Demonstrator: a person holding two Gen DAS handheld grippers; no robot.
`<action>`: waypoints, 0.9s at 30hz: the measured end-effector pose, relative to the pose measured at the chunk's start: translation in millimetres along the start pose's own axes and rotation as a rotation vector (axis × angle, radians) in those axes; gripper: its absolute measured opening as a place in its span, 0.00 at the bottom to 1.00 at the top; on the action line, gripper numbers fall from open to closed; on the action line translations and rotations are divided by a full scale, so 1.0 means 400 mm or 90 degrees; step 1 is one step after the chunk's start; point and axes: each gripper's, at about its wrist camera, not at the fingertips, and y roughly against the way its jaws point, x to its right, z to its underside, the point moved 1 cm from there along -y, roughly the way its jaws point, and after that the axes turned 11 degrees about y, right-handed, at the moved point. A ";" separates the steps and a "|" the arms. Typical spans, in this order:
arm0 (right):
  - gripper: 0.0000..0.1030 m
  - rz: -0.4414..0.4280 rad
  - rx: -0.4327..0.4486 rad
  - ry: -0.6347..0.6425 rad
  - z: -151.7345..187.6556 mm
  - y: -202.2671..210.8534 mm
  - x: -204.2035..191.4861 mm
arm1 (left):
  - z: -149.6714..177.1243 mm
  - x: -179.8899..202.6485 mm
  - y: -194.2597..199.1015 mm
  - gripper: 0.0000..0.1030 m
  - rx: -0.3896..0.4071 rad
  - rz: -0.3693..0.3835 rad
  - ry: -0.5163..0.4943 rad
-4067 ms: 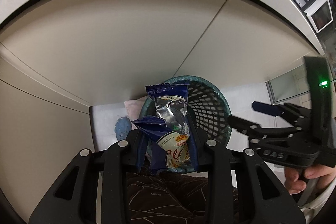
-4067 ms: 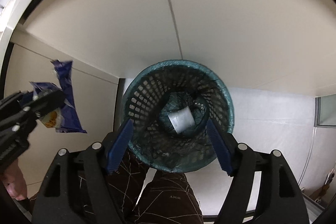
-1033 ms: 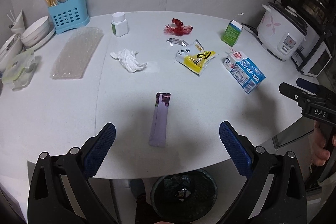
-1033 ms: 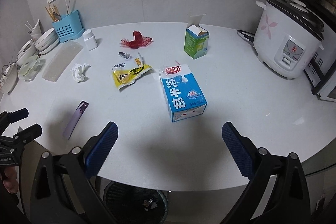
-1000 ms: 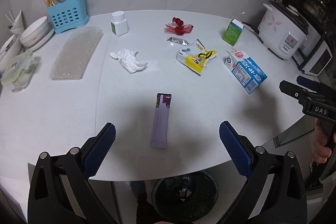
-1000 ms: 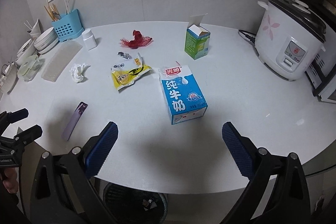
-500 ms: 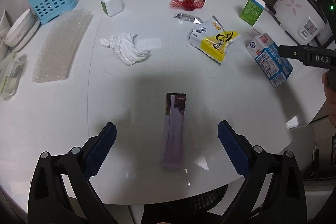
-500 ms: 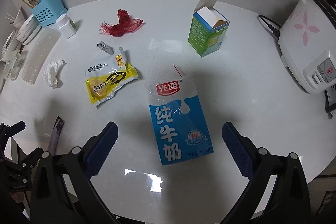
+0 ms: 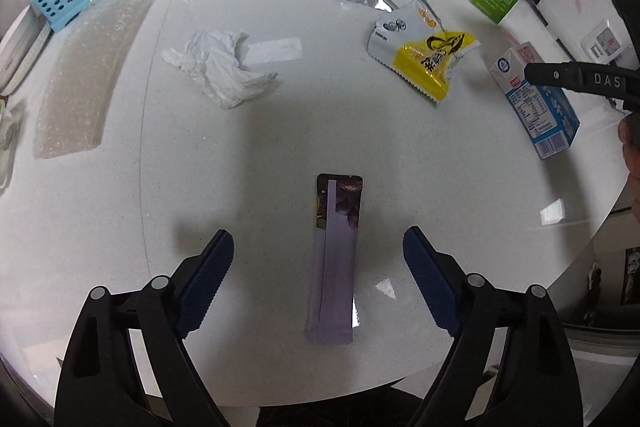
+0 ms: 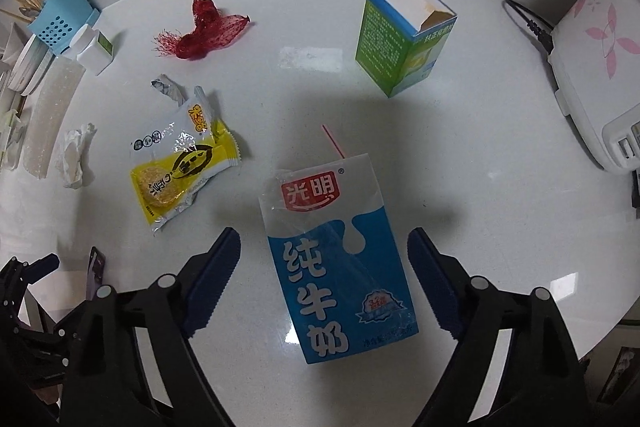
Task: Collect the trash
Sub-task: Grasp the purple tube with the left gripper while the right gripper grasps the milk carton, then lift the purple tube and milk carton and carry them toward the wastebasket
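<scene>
with both tongs spread wide and empty: left tongs (image 9: 318, 261) astride flat purple sachet (image 9: 335, 259), right tongs (image 10: 324, 257) astride milk carton (image 10: 340, 267). likely to slip off that thin sachet, flush on the surface (image 9: 200, 167).

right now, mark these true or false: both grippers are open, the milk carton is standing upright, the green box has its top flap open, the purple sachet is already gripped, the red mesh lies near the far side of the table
1. Both grippers are open. True: the left gripper and right gripper are both spread wide and hold nothing.
2. The milk carton stands upright. False: it lies flat on the table.
3. The green box has its top flap open. True.
4. The purple sachet is already gripped. False: it lies flat between the left fingers, untouched.
5. The red mesh lies near the table's far side. True.
</scene>
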 end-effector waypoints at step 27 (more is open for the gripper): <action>0.63 0.055 -0.002 -0.109 0.018 0.008 -0.008 | -0.054 -0.023 -0.017 0.14 -0.067 0.023 -0.052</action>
